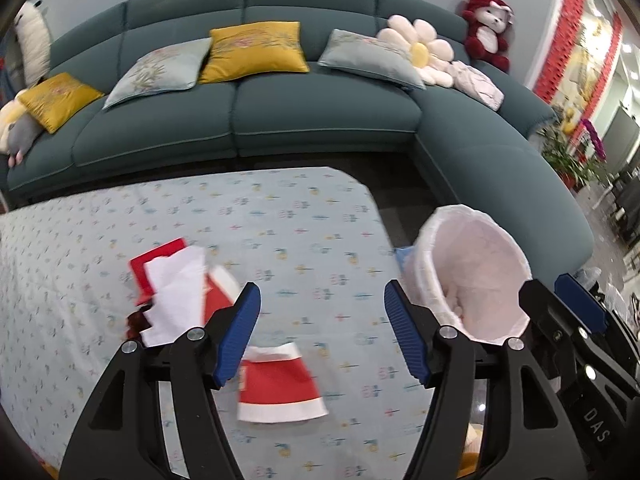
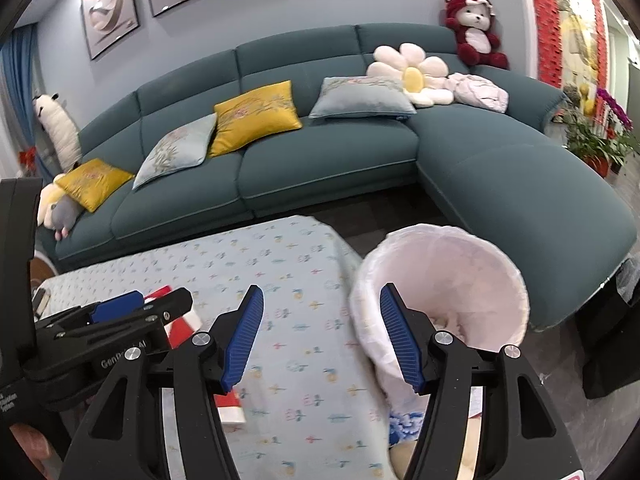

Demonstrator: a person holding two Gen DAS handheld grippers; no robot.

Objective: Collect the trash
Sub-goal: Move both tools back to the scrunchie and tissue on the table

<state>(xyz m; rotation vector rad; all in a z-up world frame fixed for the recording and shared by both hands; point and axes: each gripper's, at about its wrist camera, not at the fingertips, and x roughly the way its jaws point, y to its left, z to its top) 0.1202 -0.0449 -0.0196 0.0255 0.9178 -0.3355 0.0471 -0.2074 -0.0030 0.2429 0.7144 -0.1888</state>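
Red and white paper scraps lie on the patterned tablecloth [image 1: 280, 232]: a pile [image 1: 176, 288] at the left and one red piece with a white edge [image 1: 280, 384] nearer me. My left gripper [image 1: 322, 332] is open and empty, above the cloth just beyond the near piece. A waste bin with a white liner [image 1: 476, 272] stands off the table's right edge. My right gripper [image 2: 320, 336] is open and empty, over the table edge next to the bin [image 2: 444, 292]. The left gripper also shows in the right wrist view [image 2: 120, 312], over a red scrap [image 2: 230, 404].
A teal corner sofa [image 1: 320, 120] with yellow and grey cushions, a flower cushion and a red plush bear [image 1: 488, 32] runs behind the table. Dark floor lies between table and sofa. Potted plants [image 2: 592, 140] stand at the far right.
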